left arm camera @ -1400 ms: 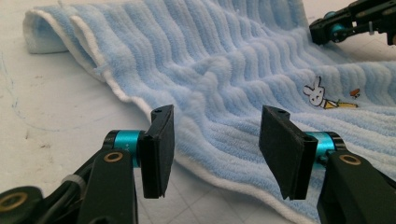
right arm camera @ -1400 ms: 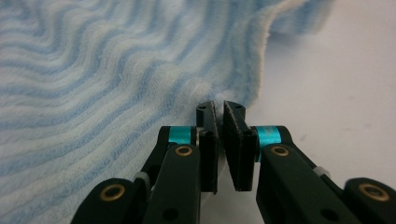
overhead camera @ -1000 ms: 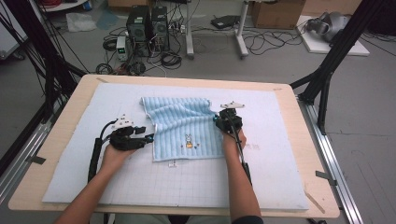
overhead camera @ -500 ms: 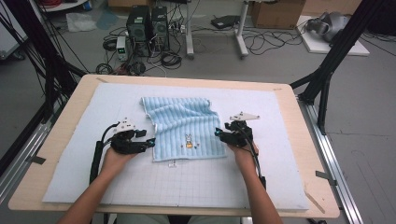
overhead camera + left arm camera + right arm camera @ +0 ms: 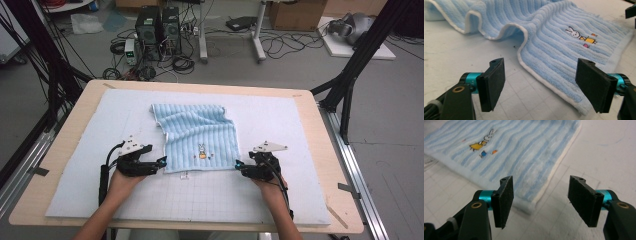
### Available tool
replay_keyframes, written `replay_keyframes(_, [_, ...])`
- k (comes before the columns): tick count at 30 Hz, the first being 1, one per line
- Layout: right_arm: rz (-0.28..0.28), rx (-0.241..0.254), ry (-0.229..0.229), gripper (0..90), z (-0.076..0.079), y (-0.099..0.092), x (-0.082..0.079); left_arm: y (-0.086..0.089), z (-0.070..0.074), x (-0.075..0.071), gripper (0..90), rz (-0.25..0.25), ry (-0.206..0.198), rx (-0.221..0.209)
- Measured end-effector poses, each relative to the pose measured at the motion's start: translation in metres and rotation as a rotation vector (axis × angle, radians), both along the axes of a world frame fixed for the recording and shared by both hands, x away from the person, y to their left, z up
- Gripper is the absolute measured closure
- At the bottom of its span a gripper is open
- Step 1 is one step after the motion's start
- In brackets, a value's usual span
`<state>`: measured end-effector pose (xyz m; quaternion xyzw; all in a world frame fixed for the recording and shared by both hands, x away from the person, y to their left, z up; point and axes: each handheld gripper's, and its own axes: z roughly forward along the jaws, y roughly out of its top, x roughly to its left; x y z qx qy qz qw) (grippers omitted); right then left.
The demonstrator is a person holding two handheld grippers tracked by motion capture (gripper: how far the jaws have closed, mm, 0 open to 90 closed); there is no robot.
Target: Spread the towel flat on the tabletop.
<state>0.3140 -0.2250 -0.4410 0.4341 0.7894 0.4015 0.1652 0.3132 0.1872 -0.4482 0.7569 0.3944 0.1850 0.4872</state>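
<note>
The towel (image 5: 197, 137) lies on the mat (image 5: 280, 125), between both hand-held grippers.

Towel (image 5: 554, 45): light blue, ribbed, rabbit embroidery (image 5: 581, 36), left edge rippled.
Left gripper (image 5: 541, 83): jaws just opened wide, nothing clamped.

The high view looks forward and down from above the person's side onto the whole white gridded table mat (image 5: 210, 195). Both gripper views sit low and close, facing inward, sharing the ribbed light-blue towel with a rabbit picture (image 5: 197, 137) (image 5: 554, 45) (image 5: 524, 147).
</note>
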Motion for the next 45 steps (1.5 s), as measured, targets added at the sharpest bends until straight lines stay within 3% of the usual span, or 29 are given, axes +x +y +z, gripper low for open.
replay_keyframes(2, [0.031, -0.020, 0.009, 44.0, -0.001, 0.000, -0.002, -0.002, 0.000, -0.004, 24.6, -0.005, -0.003, 0.023])
replay_keyframes(5, [0.055, -0.047, 0.018, 49.1, 0.000, 0.002, -0.006, -0.006, 0.000, -0.005, 33.1, -0.050, 0.025, 0.052])
replay_keyframes(8, [0.052, -0.039, 0.009, 50.8, 0.002, 0.003, -0.012, -0.011, 0.001, -0.003, 40.1, -0.084, 0.036, 0.072])
replay_keyframes(15, [0.044, -0.013, -0.038, 54.4, 0.006, 0.005, -0.016, -0.022, -0.001, -0.001, 46.8, -0.128, 0.065, 0.059])
replay_keyframes(19, [0.057, -0.004, -0.019, 58.0, 0.000, 0.008, -0.011, -0.034, -0.003, -0.002, 52.5, -0.162, 0.063, 0.173])
replay_keyframes(21, [0.079, -0.018, -0.001, 61.0, -0.004, 0.012, -0.008, -0.036, -0.003, -0.003, 56.6, -0.163, 0.054, 0.195])
replay_keyframes(23, [0.091, -0.044, 0.009, 64.6, -0.008, 0.014, -0.005, -0.036, -0.003, -0.003, 62.5, -0.156, 0.054, 0.192])
replay_keyframes(26, [0.094, -0.031, 0.017, 72.3, -0.008, 0.013, -0.003, -0.036, -0.003, -0.004, 81.3, -0.160, 0.042, 0.201])
replay_keyframes(27, [0.096, -0.026, 0.022, 75.9, -0.008, 0.012, -0.003, -0.036, -0.003, -0.005, 84.0, -0.160, 0.040, 0.203])
replay_keyframes(30, [0.120, -0.023, 0.035, 82.4, -0.007, 0.014, -0.005, -0.035, -0.003, -0.006, 85.9, -0.177, 0.041, 0.191])
replay_keyframes(34, [0.148, -0.018, 0.054, 82.4, -0.005, 0.013, -0.012, -0.026, -0.002, -0.014, 86.5, -0.219, 0.067, 0.149])
replay_keyframes(36, [0.172, -0.014, 0.059, 82.4, -0.004, 0.012, -0.016, -0.021, -0.002, -0.018, 86.6, -0.237, 0.076, 0.147])
replay_keyframes(40, [0.232, -0.010, 0.087, 82.3, -0.003, 0.016, -0.027, -0.012, -0.001, -0.026, 86.6, -0.247, 0.100, 0.127])
replay_keyframes(45, [0.300, -0.007, 0.096, 82.3, 0.000, 0.020, -0.045, 0.000, 0.003, -0.043, 86.6, -0.263, 0.100, 0.111])
